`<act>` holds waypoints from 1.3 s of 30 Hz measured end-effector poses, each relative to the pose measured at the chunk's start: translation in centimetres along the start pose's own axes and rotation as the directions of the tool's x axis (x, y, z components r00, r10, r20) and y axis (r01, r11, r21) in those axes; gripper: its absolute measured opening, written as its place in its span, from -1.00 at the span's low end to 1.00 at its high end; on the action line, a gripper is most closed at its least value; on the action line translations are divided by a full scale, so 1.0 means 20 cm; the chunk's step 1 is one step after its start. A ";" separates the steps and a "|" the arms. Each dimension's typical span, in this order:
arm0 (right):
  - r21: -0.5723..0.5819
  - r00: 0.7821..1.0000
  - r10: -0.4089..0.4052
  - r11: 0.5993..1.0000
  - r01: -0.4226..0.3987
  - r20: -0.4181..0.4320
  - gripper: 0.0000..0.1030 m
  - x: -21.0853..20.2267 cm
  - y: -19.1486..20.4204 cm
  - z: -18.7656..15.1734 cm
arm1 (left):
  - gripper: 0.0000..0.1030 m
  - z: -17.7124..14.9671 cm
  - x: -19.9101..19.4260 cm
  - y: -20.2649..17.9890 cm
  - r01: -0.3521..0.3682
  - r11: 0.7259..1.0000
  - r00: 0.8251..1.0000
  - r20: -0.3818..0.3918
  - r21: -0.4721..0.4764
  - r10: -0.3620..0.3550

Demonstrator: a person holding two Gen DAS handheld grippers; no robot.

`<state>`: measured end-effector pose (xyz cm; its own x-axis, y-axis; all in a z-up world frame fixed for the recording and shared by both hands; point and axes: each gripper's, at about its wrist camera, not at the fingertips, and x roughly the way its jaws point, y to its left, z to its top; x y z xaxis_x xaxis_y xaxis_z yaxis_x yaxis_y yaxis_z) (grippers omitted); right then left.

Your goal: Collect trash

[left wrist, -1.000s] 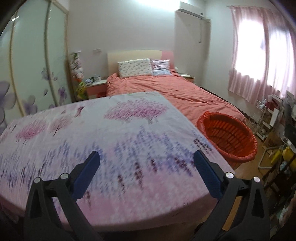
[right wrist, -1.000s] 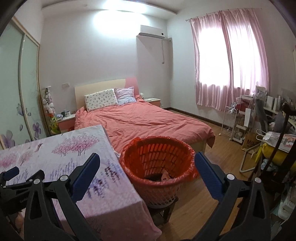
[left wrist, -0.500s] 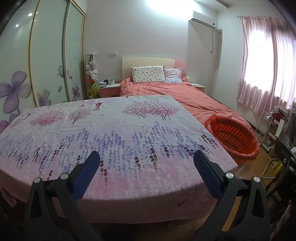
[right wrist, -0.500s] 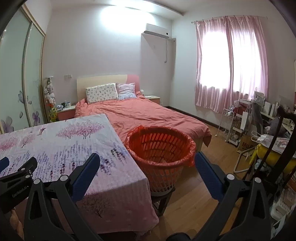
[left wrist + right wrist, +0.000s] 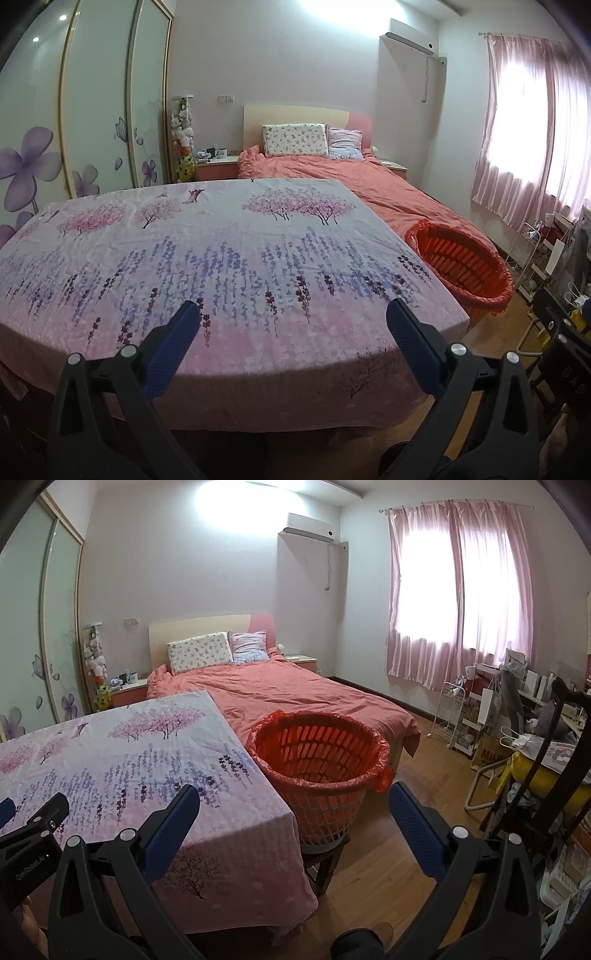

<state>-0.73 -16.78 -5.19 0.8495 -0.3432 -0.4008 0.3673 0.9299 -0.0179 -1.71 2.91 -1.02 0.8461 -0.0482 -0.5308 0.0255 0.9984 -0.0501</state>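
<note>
Left gripper: wide apart and holding nothing, near the flowery tablecloth.
Right gripper: wide apart too, nothing in it, pointing at the bin so it can drop things there.
Trash bin: orange basket with a red bag, on a low stool just right of the table.
Trash: I see none on the cloth; the job looks nearly done.

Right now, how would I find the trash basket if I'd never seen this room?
Find the table with the flowery cloth. At its right edge, before the pink bed, stands the trash basket: round, slatted, lined with a red bag, the only orange thing there.
</note>
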 end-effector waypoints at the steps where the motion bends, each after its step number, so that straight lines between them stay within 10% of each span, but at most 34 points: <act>1: 0.001 1.000 -0.004 1.000 0.004 -0.004 0.96 0.00 0.00 0.00 | 0.92 0.00 0.00 0.00 0.000 1.000 1.000 -0.002 0.000 0.000; 39: 0.027 0.997 -0.073 0.997 0.073 -0.028 0.96 0.03 -0.08 -0.02 | 0.92 0.00 -0.02 -0.15 0.006 0.999 1.000 -0.012 0.048 -0.006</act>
<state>-0.94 -18.38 -5.72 0.8097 -0.4060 -0.4238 0.4388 0.8983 -0.0221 -2.16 -0.11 -0.64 0.8393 -0.0543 -0.5409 0.0566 0.9983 -0.0124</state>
